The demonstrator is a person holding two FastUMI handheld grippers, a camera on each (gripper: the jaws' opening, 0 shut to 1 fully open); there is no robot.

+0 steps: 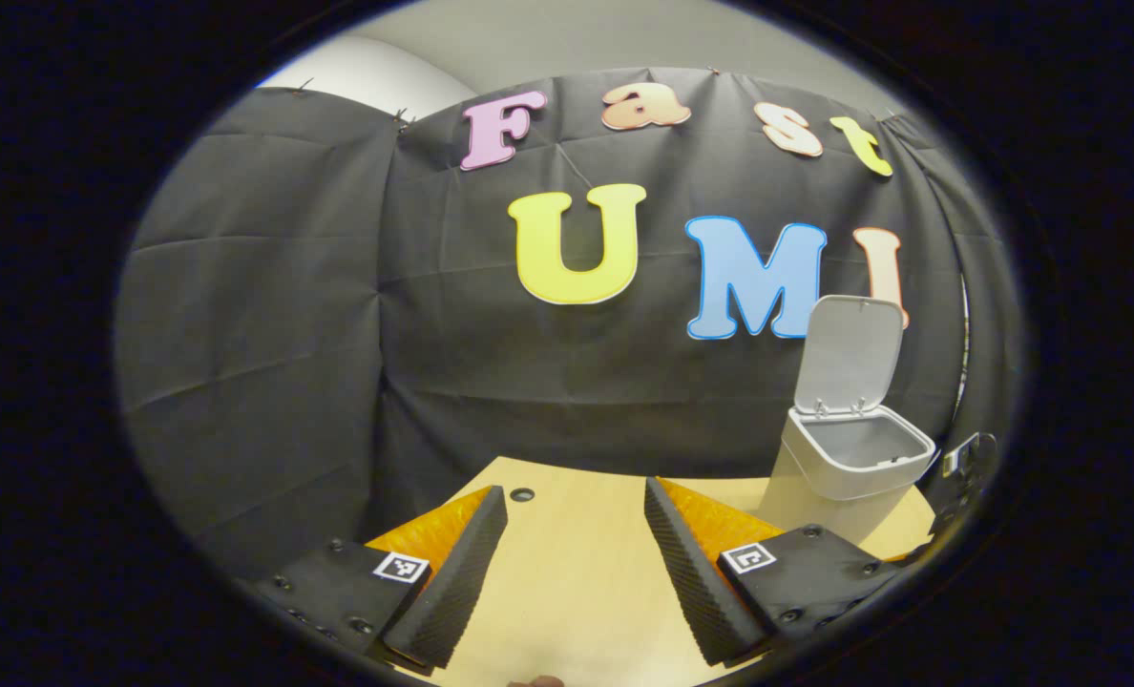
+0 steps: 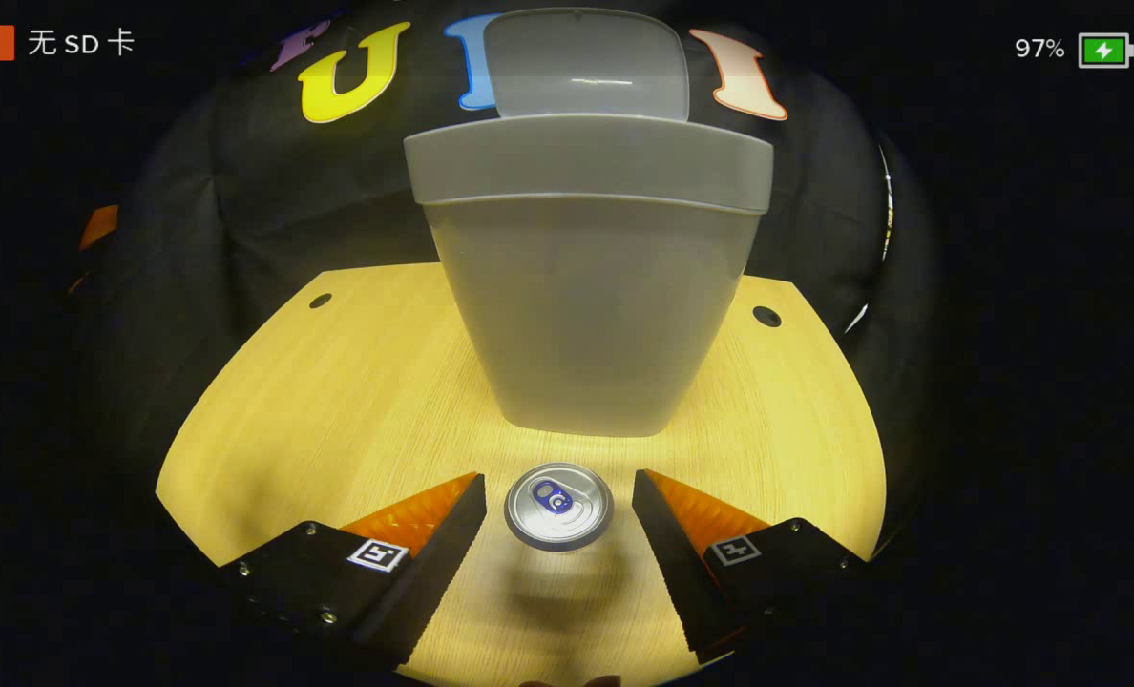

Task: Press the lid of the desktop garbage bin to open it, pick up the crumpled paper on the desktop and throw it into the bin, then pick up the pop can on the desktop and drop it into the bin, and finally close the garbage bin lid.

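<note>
The right gripper [image 2: 559, 506] hangs over the desktop [image 2: 338, 382] with its fingers spread wide on either side of the upright pop can [image 2: 558, 506], not touching it, apparently lined up for a grasp. The can stands just in front of the garbage bin [image 2: 586, 315], whose lid [image 2: 586, 62] is tipped up and open. No crumpled paper is visible on the desk. The left gripper [image 1: 575, 553], likewise open and empty, waits off to one side, well apart from the bin.
</note>
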